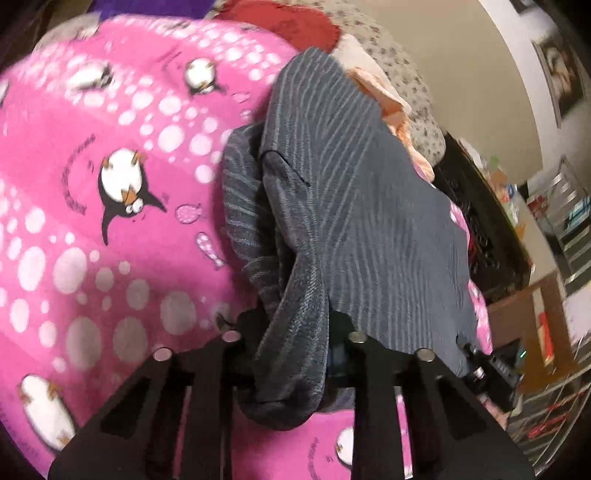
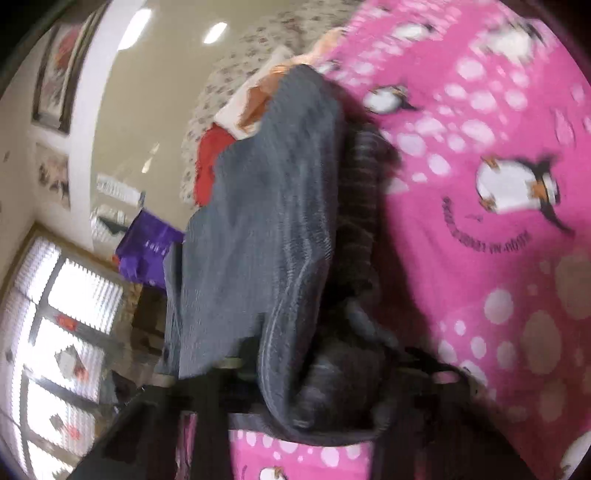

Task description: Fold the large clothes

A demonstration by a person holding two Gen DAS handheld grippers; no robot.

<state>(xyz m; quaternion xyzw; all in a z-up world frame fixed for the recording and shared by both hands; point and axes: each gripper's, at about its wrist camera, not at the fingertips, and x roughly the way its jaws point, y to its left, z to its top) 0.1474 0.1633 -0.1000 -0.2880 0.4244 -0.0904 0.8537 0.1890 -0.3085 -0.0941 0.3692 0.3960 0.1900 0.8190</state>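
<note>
A dark grey garment with thin pale stripes [image 1: 354, 206] hangs bunched over a pink penguin-print blanket [image 1: 110, 192]. My left gripper [image 1: 291, 332] is shut on a fold of the grey garment, which drapes down between its black fingers. In the right wrist view the same grey garment [image 2: 258, 229] is pinched by my right gripper [image 2: 321, 365], with its ribbed edge bunched at the fingers. The pink blanket [image 2: 480, 258] fills the right side there. Both views are blurred and tilted.
A red cloth [image 1: 280, 22], an orange-white cloth [image 1: 384, 96] and a floral sheet [image 1: 413, 74] lie beyond the garment. A dark cabinet [image 1: 476, 229] and shelves [image 1: 569, 229] stand at right. A window [image 2: 62, 332] and a purple cloth [image 2: 147, 251] show in the right wrist view.
</note>
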